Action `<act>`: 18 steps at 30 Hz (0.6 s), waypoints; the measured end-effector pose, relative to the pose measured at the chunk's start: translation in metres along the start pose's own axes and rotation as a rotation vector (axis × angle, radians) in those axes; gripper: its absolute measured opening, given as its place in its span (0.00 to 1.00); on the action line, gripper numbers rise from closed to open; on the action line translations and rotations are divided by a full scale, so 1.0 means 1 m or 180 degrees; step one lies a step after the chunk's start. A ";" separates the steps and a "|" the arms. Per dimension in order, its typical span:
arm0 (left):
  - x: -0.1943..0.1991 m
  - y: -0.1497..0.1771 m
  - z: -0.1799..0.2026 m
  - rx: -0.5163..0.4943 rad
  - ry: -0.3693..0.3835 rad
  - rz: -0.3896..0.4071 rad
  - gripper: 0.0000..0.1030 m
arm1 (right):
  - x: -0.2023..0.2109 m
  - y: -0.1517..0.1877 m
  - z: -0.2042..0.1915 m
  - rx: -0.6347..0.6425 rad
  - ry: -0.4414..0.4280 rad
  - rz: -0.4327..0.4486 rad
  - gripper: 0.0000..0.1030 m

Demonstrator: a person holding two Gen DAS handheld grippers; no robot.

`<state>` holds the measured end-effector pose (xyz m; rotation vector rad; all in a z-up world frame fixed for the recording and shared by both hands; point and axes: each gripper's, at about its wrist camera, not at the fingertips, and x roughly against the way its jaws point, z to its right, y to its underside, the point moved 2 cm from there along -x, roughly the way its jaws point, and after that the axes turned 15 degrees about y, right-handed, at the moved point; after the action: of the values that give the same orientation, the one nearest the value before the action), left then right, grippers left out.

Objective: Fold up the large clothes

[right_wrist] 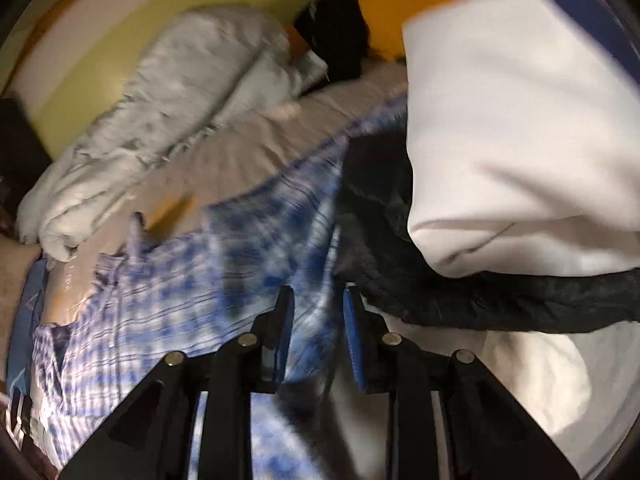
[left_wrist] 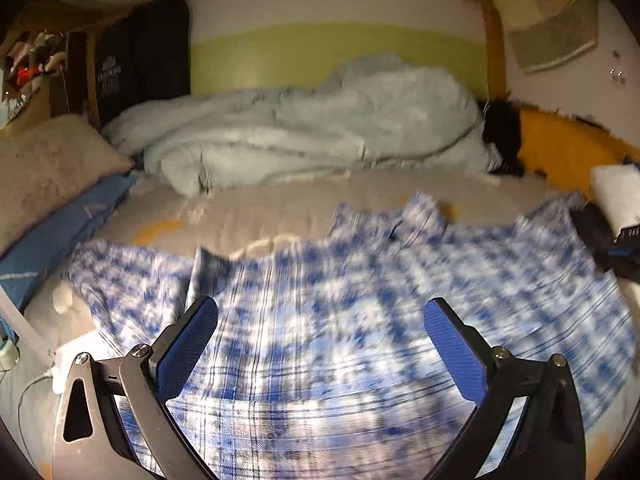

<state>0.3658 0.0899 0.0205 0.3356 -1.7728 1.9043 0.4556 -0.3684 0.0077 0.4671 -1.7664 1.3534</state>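
I'm holding the left gripper [left_wrist: 320, 320] wide open over the plaid shirt [left_wrist: 360, 280], nothing between the pads, so it's free to pick an edge. The shirt is lying spread on the bed [left_wrist: 280, 208]. The right gripper [right_wrist: 318, 312] is sitting narrowed; too blurred to tell whether it's pinching fabric. No containers showing.

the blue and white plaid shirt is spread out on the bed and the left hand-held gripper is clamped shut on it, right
Not quite. The plaid shirt does lie spread on the bed, but the left hand-held gripper is not clamped on it: the left wrist view shows its jaws standing wide apart above the cloth, with nothing pinched between them.
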 end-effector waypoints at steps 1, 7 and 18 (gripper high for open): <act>-0.005 0.003 -0.003 -0.0001 -0.0026 -0.0022 1.00 | -0.009 -0.002 0.002 -0.0018 0.0037 -0.0033 0.23; -0.022 0.011 -0.019 0.0156 -0.0022 -0.0148 1.00 | -0.049 -0.008 -0.006 -0.0045 0.0113 -0.0244 0.23; -0.008 0.010 -0.004 0.0004 0.0009 -0.0056 1.00 | 0.008 -0.007 -0.033 0.0263 -0.0459 0.0516 0.02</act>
<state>0.3683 0.0921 0.0071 0.3477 -1.7612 1.8928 0.4690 -0.3394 0.0200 0.4855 -1.9047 1.5438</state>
